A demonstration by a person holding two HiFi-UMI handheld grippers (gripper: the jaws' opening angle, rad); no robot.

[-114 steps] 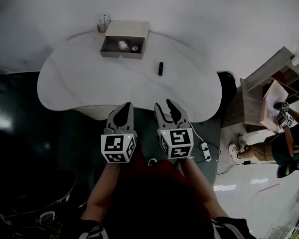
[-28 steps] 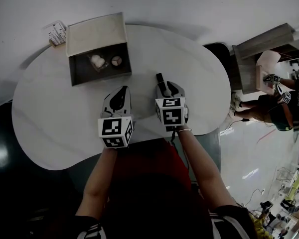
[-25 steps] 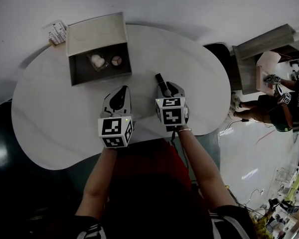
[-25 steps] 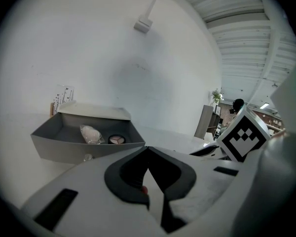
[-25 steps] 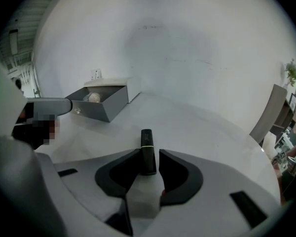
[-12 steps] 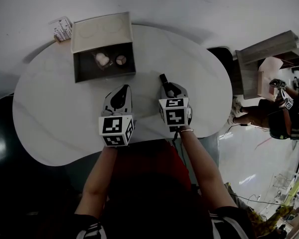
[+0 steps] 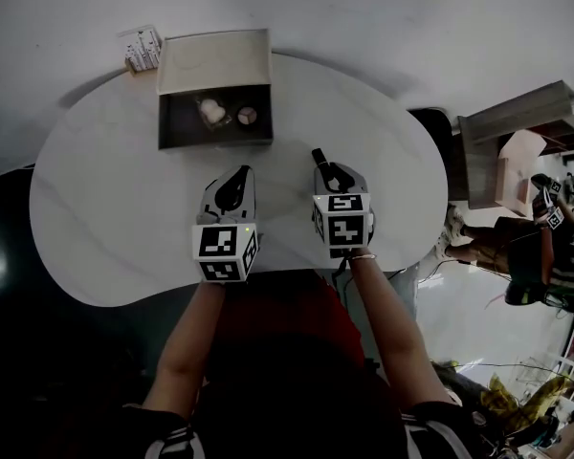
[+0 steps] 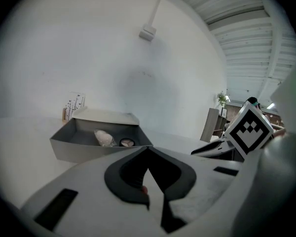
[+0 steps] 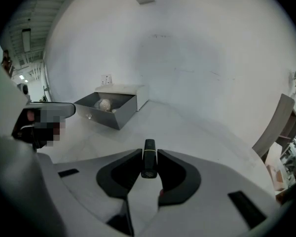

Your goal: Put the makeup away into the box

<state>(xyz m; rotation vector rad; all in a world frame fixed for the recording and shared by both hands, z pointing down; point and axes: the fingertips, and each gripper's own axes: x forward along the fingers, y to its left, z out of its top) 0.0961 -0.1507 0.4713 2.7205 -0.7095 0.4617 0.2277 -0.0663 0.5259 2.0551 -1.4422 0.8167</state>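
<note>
A black lipstick tube sits upright between the jaws of my right gripper, which is shut on it; its top pokes out past the fingertips. The grey open box stands at the table's far side, ahead and to the left of both grippers. It holds a pale puff and a round compact. My left gripper hovers over the table beside the right one, shut and empty, its tips meeting. The same box lies ahead of it.
The white kidney-shaped table has its near edge just under my hands. A small patterned carton stands behind the box's left corner. A wooden shelf unit and a seated person are off to the right on the floor.
The right jaws have closed in on the black tube. Both hands stay almost where they were. The head view has swung, so the box sits further right in it.
</note>
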